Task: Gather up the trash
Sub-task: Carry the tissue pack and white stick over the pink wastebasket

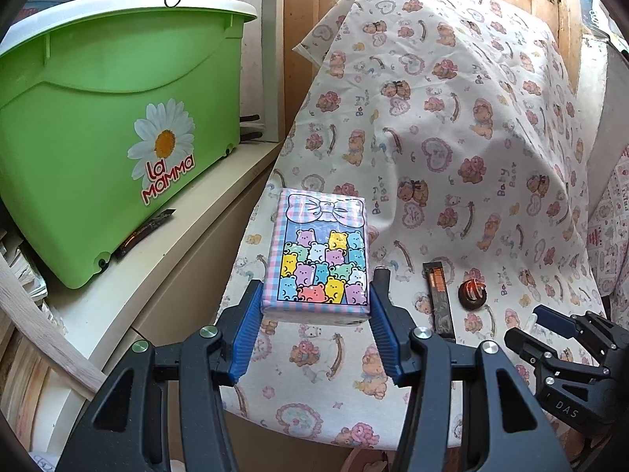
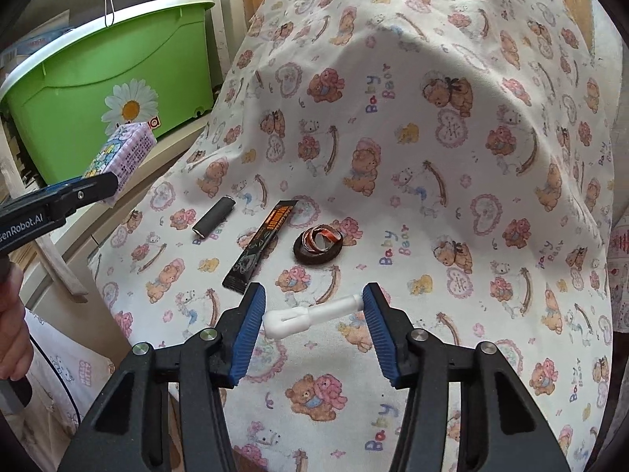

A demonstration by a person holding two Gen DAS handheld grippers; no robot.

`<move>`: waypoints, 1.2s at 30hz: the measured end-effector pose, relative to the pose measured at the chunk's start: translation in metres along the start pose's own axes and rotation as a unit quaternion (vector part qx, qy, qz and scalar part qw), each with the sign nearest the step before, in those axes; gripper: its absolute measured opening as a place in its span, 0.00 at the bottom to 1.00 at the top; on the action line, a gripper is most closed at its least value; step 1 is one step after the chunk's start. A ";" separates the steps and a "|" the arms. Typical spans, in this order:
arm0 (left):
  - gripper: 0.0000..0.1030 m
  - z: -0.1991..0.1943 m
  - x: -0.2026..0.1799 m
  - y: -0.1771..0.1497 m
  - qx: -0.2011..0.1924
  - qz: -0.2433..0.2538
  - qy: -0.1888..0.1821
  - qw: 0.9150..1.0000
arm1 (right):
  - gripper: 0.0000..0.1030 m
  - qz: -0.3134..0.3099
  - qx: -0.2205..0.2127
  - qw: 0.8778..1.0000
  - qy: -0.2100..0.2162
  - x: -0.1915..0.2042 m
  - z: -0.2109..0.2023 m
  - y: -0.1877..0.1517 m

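A pink-checked tissue packet (image 1: 318, 253), printed with a bow and rows of pastel bears, is held clamped between the blue pads of the left gripper (image 1: 316, 306) at lower centre of the left wrist view. In the right wrist view the same packet is seen raised at left, in front of the green tub (image 2: 78, 94), with "senRobot.AI" read on the left gripper's arm and part of a hand (image 2: 11, 322) at the left edge.

A white plastic piece (image 2: 310, 314) is seen lying crosswise between the pads of the right gripper (image 2: 314, 310) at lower centre of the right wrist view; both ends are touched by the pads and it appears gripped. In the left wrist view only the right gripper's black body, marked "DAS", is shown at lower right, and the white piece is barely visible.

"La Mamma" and a daisy are printed on the green tub at upper left of the left wrist view. "Baby Bear" is repeated across the bear-print cloth (image 2: 432, 157).

On the cloth, a black sachet with orange lettering too small to read (image 2: 261, 244), a dark round lid holding a curled wrapper (image 2: 319, 246) and a small dark roll (image 2: 214, 218) are shown in the right wrist view; the roll is not seen in the left wrist view. A second dark sachet (image 1: 147, 230) is shown beside the tub only in the left wrist view.
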State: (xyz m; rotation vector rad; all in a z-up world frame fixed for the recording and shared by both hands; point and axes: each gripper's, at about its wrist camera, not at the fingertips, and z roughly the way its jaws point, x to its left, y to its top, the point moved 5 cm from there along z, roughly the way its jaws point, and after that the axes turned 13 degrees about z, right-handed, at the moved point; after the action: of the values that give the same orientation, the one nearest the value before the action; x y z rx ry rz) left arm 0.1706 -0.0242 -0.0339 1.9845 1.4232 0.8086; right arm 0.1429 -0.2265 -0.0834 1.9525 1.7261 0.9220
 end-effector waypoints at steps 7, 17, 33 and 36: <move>0.49 0.000 -0.006 -0.001 0.000 0.008 -0.002 1.000 | 0.52 0.023 -0.021 1.000 -0.003 -0.005 -0.022 0.004; 0.49 -0.021 -0.018 0.003 -0.004 0.022 -0.018 1.000 | 0.52 0.022 -0.035 0.999 0.001 0.010 -0.081 0.008; 0.49 -0.099 -0.065 -0.024 0.028 0.051 -0.077 0.995 | 0.53 0.067 -0.030 0.997 0.005 0.026 -0.162 -0.040; 0.49 -0.094 -0.075 -0.040 0.042 0.054 -0.088 0.994 | 0.53 0.073 -0.021 0.997 0.003 0.022 -0.155 -0.054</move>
State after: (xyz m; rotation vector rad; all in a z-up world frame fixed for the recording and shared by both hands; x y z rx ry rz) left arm 0.0568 -0.0758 -0.0126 2.1538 1.2762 0.6094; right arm -0.0017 -0.2180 -0.0032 2.0716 1.5719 1.0070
